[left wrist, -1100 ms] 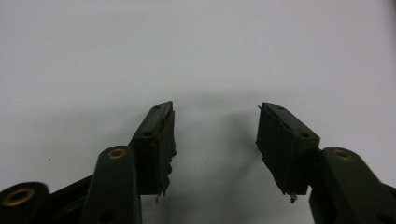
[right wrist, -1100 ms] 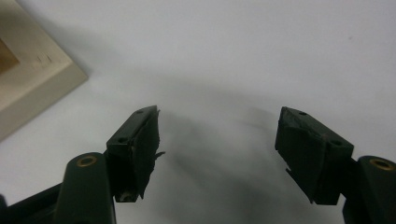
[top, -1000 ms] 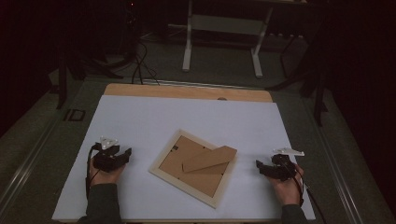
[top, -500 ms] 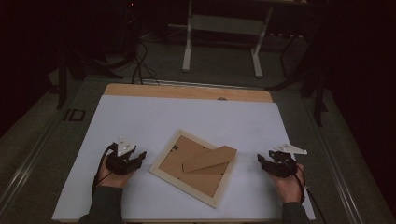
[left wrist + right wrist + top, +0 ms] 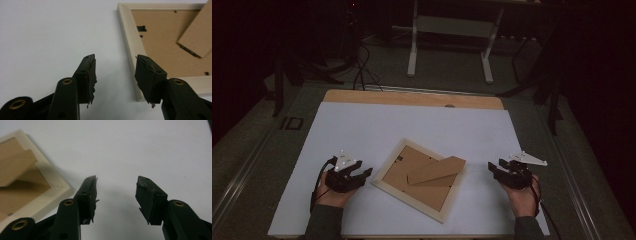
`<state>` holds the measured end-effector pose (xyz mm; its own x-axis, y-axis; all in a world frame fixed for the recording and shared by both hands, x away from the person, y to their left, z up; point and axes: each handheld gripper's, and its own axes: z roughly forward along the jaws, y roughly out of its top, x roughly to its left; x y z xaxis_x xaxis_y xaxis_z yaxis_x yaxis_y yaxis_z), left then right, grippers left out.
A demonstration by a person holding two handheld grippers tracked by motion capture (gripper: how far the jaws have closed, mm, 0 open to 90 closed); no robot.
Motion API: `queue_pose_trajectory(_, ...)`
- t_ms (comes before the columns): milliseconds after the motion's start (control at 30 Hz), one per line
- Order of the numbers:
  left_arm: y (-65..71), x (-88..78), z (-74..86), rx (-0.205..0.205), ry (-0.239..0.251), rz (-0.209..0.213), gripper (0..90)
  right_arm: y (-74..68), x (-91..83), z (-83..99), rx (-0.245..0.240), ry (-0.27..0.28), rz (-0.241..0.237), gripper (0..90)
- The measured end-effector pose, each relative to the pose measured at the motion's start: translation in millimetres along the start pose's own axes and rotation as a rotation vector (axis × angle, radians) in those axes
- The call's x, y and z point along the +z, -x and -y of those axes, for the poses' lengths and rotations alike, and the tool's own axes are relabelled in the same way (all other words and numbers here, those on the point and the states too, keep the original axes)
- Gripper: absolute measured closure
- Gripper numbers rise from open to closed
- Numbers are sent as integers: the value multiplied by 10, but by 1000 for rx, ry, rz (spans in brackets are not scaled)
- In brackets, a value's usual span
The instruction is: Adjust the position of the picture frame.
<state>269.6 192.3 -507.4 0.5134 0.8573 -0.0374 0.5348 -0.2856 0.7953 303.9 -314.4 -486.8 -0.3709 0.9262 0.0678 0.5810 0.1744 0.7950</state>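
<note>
High view, near to far. At 7 o'clock the left claw (image 5: 362,173) rests on the white desk (image 5: 362,125), released, with nothing between its jaws; they have just been closing slightly. At 5 o'clock the right claw (image 5: 494,168) is likewise released and has just been narrowing, again on nothing. Between them, near the centre, the picture frame (image 5: 421,180) lies face down and turned diagonally, its pale wooden border around a brown backing board (image 5: 404,172); a cardboard easel stand (image 5: 436,170) juts from the backing toward 3 o'clock. Each claw lies near a frame corner without touching it.

Judged step: approach to grasp the frame. For a sound grip, bring each claw onto the pale border at opposite corners, jaws astride the wood rather than the thin stand, and close both evenly so that the frame does not pivot.

Beyond, at 12 o'clock, a bare wooden strip (image 5: 412,98) edges the desk. No brand, label or writing is legible.
</note>
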Motion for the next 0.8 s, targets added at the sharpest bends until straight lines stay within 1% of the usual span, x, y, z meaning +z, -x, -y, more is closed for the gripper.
queue_pose_trajectory(167, 38, 8, -9, 16, -6, 30, 560, -64, 25, -17, -18, 6, -14, 511)
queue_pose_trajectory(200, 45, 10, -9, 22, -8, 33, 562, -95, 38, -23, -29, 9, -16, 510)
queue_pose_trajectory(233, 51, 11, -9, 29, -10, 37, 562, -95, 38, -23, -29, 9, -16, 510)
queue_pose_trajectory(267, 63, 15, -9, 40, -11, 48, 561, -118, 48, -30, -34, 16, -18, 507)
queue_pose_trajectory(300, 63, 15, -9, 40, -11, 48, 560, -118, 48, -30, -34, 16, -18, 507)
queue_pose_trajectory(433, 87, 24, -10, 44, -15, 92, 559, -169, 74, -48, -46, 18, -26, 507)
queue_pose_trajectory(500, 107, 28, 3, 56, -24, 105, 573, -208, 90, -65, -45, 21, -43, 511)
queue_pose_trajectory(567, 114, 31, 8, 58, -26, 109, 581, -220, 85, -80, -48, 24, -50, 513)
queue_pose_trajectory(633, 137, 37, 13, 74, -33, 117, 597, -248, 66, -143, -65, 38, -56, 531)
queue_pose_trajectory(700, 147, 38, 15, 77, -34, 121, 605, -253, 62, -167, -67, 42, -61, 538)
queue_pose_trajectory(733, 157, 48, 19, 91, -41, 141, 624, -264, 54, -216, -74, 49, -67, 561)
queue_pose_trajectory(767, 157, 48, 19, 91, -41, 141, 625, -264, 54, -216, -74, 49, -67, 561)
queue_pose_trajectory(800, 166, 53, 22, 94, -45, 156, 634, -277, 51, -259, -78, 62, -72, 586)
